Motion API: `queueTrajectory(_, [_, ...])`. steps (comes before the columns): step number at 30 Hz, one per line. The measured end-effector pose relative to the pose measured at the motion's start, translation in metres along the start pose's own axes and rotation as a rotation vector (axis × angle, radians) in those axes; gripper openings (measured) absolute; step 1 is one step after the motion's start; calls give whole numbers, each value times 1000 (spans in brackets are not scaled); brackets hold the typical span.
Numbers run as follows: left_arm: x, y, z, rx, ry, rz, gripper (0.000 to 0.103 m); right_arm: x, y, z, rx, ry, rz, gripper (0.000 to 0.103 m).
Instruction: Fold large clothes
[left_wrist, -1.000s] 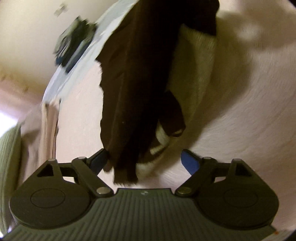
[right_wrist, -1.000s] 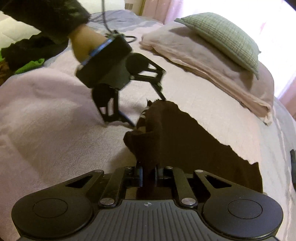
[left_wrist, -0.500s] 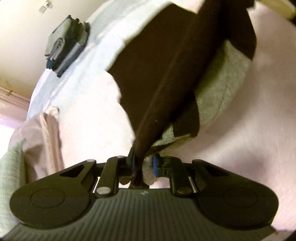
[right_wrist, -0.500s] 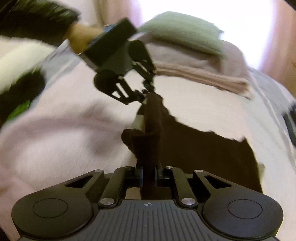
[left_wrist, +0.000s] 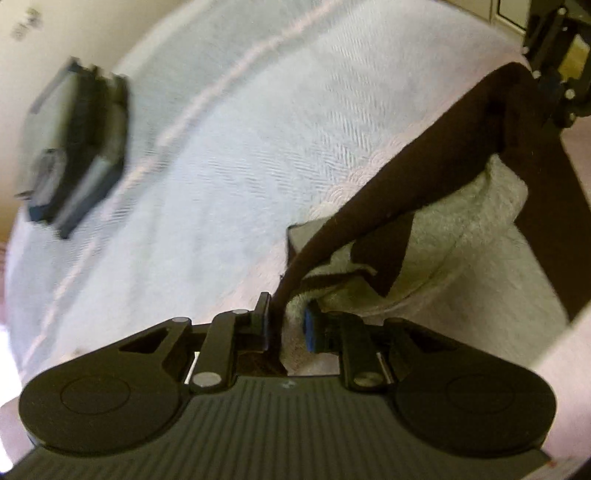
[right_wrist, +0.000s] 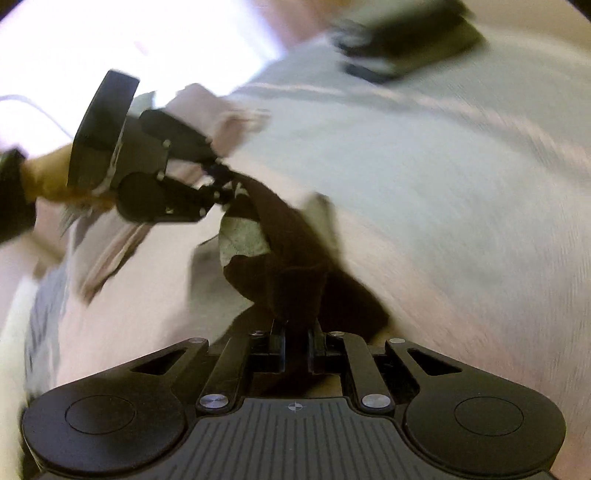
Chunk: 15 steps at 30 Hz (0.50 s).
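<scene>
A dark brown garment (left_wrist: 424, 177) with a grey-beige panel (left_wrist: 469, 236) hangs stretched between both grippers above the bed. In the left wrist view my left gripper (left_wrist: 288, 326) is shut on one bunched edge of it, brown and grey cloth between the blue pads. The right gripper (left_wrist: 550, 77) shows at the top right, holding the far end. In the right wrist view my right gripper (right_wrist: 295, 345) is shut on a thick brown fold of the garment (right_wrist: 291, 258). The left gripper (right_wrist: 223, 186), held by a hand (right_wrist: 48, 181), pinches the other end.
A pale quilted bedspread (left_wrist: 240, 140) fills the space below. A dark folded bundle (left_wrist: 74, 147) lies on it toward the far edge, blurred. Pinkish pillows (right_wrist: 207, 110) sit behind the left gripper, with a bright window beyond. The right wrist view is motion-blurred.
The left gripper, open a second ago, has shut on the garment's edge. Both grippers have lifted and swung, pulling the cloth taut between them off the bed.
</scene>
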<state>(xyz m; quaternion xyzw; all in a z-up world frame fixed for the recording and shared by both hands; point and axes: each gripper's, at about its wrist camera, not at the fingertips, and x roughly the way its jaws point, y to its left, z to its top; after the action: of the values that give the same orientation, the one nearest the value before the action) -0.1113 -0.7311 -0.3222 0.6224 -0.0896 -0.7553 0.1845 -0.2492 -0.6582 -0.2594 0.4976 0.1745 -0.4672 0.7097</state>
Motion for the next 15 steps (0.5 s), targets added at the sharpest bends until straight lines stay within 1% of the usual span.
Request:
queueTrajectory(1, [15, 3, 5, -10, 10, -18, 16, 4, -11, 1, 50, 16, 5, 7])
queueTrajectory(2, [25, 5, 8, -30, 14, -32, 21, 7, -20, 2, 99, 25, 11, 7])
queueTrajectory(3, [30, 8, 7, -52, 16, -28, 24, 7, -27, 5, 121, 32, 16, 8])
queueTrajectory(5, [31, 17, 8, -113, 18, -21, 35, 4, -36, 10, 149, 41, 26, 14])
queueTrajectory(7, [22, 31, 4, -200, 24, 2, 44, -5, -40, 15, 151, 31, -7, 28])
queueTrajectory(8, [13, 40, -2, -257, 27, 12, 44, -12, -38, 17, 141, 20, -27, 30])
queueTrajectory(10, [-6, 56, -16, -387, 24, 36, 44, -30, -33, 23, 94, -21, -102, 32])
queueTrajectory(11, [-18, 62, -25, -459, 26, 57, 44, -42, -25, 27, 52, -56, -142, 32])
queueTrajectory(12, [-28, 67, -34, -514, 29, 67, 44, -49, -16, 27, 7, -90, -151, 32])
queueTrajectory(13, [-39, 68, -42, -569, 26, 73, 44, -56, -4, 29, -47, -114, -140, 32])
queueTrajectory(14, [-48, 67, -49, -622, 16, 67, 44, -58, 8, 29, -103, -125, -108, 32])
queueTrajectory(15, [-54, 64, -55, -676, 1, 49, 44, -54, 20, 29, -147, -116, -60, 32])
